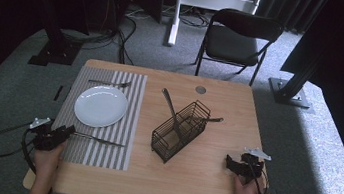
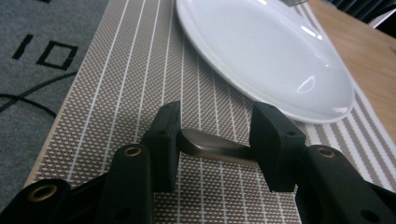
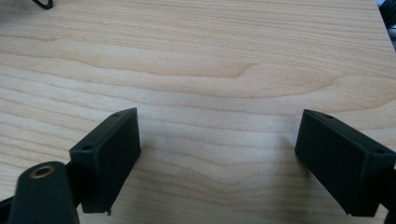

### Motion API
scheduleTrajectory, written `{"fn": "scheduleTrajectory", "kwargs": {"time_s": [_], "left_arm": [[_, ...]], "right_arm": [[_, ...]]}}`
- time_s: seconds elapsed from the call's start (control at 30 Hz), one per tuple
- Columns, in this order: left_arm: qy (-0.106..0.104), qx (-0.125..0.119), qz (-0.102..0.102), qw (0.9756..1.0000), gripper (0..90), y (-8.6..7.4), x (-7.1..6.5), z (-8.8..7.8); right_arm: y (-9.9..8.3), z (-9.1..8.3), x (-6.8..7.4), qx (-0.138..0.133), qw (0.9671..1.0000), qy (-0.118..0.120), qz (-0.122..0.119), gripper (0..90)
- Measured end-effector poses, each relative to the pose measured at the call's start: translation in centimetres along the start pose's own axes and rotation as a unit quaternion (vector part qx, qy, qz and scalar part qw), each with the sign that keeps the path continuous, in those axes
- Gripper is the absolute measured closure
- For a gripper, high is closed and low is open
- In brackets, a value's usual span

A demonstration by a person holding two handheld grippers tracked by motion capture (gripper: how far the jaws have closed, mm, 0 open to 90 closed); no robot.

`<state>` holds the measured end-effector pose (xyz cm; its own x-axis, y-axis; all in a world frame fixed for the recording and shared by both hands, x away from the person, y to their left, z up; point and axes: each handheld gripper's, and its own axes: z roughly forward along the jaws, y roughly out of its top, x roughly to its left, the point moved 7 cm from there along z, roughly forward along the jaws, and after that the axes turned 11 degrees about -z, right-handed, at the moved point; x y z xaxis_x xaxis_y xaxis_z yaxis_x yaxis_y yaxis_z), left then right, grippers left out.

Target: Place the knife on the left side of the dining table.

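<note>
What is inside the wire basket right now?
Two utensils stand in the wire basket: one handle leans up toward the far left, another pokes out to the right. Their working ends are hidden by the mesh, so I cannot tell their type.

In the left gripper view, the white plate (image 2: 261, 60) is cut off by the top edge, and the utensil handle (image 2: 212, 147) is hidden behind the black fingers (image 2: 163, 140) on both sides. In the high view, the utensils in the wire basket (image 1: 178, 130) are too small to identify.
</note>
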<state>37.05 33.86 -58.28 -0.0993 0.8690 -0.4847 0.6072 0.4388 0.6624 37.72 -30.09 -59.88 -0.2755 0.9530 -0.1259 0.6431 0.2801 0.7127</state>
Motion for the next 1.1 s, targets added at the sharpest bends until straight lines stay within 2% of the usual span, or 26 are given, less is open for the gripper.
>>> {"fn": "scheduleTrajectory", "kwargs": {"time_s": [0.13,0.3,0.43,0.5,0.53,0.63,0.77,0.87,1.1], "left_arm": [[0.022,0.014,0.005,0.9996,53.9,-0.2,0.2,0.3],[0.03,0.013,0.01,0.9994,53.5,-0.2,0.1,0.4],[0.041,0.011,0.032,0.9986,51.2,-0.5,0.0,0.3],[0.046,0.004,0.048,0.9977,50.1,-0.5,-0.1,0.1],[0.048,0.003,0.049,0.9976,45.7,-0.6,-0.1,0.0],[0.047,-0.001,0.048,0.9977,44.9,-0.8,-0.1,-0.2],[0.057,-0.026,0.068,0.9957,43.2,-1.0,-0.2,-1.2],[0.049,-0.032,0.076,0.9954,43.1,-1.5,-0.7,-1.9],[0.024,-0.027,0.128,0.9911,38.0,-3.3,-2.8,-3.2]], "right_arm": [[0.0,0.0,0.0,0.0,1.0,0.0,0.0,13.2],[0.0,0.0,0.0,0.0,1.0,0.0,0.0,13.2],[0.0,0.0,0.0,0.0,1.0,0.0,0.0,13.2],[0.0,0.0,0.0,0.0,1.0,0.0,0.0,13.2],[0.0,0.0,0.0,0.0,1.0,0.0,0.0,13.2],[0.0,0.0,0.0,0.0,1.0,0.0,0.0,13.2],[0.0,0.0,0.0,0.0,1.0,0.0,0.0,13.2],[0.0,0.0,0.0,0.0,1.0,0.0,0.0,13.2],[0.0,0.0,0.0,0.0,1.0,0.0,0.0,13.2]]}}
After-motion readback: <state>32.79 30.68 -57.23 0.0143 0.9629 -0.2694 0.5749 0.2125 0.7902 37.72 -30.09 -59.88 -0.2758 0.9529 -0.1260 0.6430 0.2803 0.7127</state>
